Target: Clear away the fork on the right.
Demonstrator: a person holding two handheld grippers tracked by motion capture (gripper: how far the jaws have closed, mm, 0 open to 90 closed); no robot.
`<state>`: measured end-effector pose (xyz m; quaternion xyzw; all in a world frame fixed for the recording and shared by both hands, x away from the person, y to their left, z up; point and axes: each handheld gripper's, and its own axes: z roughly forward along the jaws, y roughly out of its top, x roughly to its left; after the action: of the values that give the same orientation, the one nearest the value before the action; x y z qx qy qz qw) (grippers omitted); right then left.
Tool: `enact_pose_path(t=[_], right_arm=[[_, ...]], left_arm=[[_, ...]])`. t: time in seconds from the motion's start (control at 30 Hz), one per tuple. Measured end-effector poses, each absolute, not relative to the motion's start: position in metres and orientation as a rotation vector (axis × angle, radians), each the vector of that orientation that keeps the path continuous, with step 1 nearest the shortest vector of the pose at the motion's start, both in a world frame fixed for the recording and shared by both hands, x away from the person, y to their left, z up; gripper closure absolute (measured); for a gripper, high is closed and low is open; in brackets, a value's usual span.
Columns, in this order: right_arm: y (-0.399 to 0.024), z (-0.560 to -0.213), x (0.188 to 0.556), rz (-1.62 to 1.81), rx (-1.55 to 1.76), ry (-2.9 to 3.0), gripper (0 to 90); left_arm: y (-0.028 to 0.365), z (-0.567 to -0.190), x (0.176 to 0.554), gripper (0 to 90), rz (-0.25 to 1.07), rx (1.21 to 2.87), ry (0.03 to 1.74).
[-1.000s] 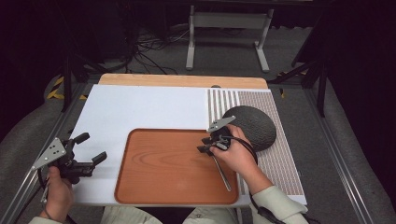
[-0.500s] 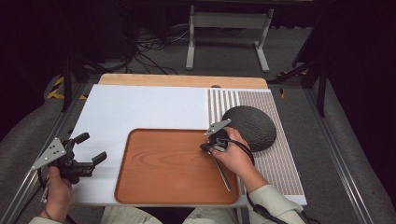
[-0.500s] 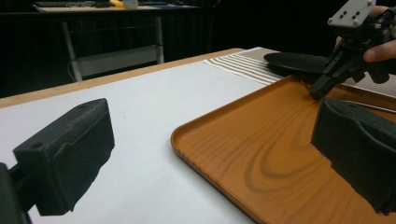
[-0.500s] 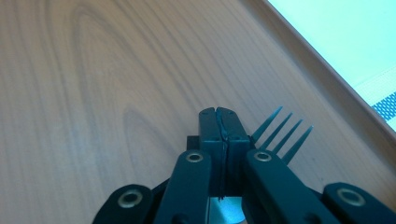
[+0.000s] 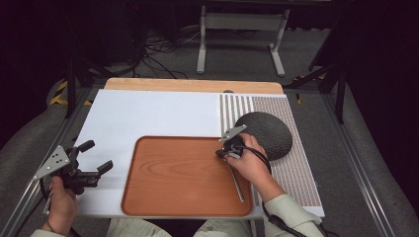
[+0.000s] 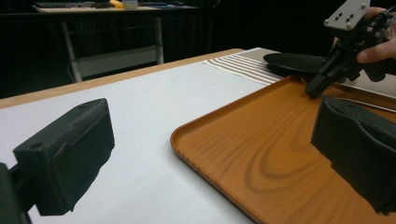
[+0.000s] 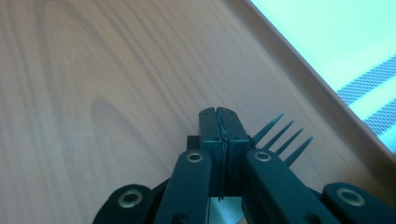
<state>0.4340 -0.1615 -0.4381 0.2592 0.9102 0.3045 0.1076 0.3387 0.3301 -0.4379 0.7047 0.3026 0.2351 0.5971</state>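
High view shows the right gripper [image 5: 221,153] low over the right part of a wooden tray [image 5: 173,175], with its jaws brought together; they have just been closing. A fork [image 5: 238,183] lies on the tray along its right edge, its handle running back under the right hand [image 5: 252,165] toward the near rim. Right gripper view looks straight down the two black jaws, which meet tip to tip with nothing visible between them, while the fork's tines [image 7: 285,135] fan out just to the right of and below the jaw tips on the tray's wood grain. Whether the jaws pinch any part of the fork underneath I cannot tell. A dark round plate [image 5: 269,133] sits just beyond the tray's far right corner on a striped mat [image 5: 291,170]. Out at the near left edge of the white counter [image 5: 148,113], the left gripper [image 5: 96,160] hangs with its jaws wide apart and empty; left gripper view shows its two padded fingers [image 6: 70,158] standing on either side of the tray's corner.
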Motion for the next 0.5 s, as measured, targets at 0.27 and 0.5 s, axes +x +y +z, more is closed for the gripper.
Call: enact_pose_path(t=[0.27, 0.5], right_arm=[[-0.173, -0.437, 0.438, 0.880, 0.808, 2.648, 89.5], [-0.181, -0.437, 0.441, 0.875, 0.838, 2.628, 89.5]], left_arm=[[0.330, -0.438, 0.339, 0.0, 0.546, 1.634, 0.702], [0.330, -0.438, 0.339, 0.1, 0.545, 1.636, 0.702]])
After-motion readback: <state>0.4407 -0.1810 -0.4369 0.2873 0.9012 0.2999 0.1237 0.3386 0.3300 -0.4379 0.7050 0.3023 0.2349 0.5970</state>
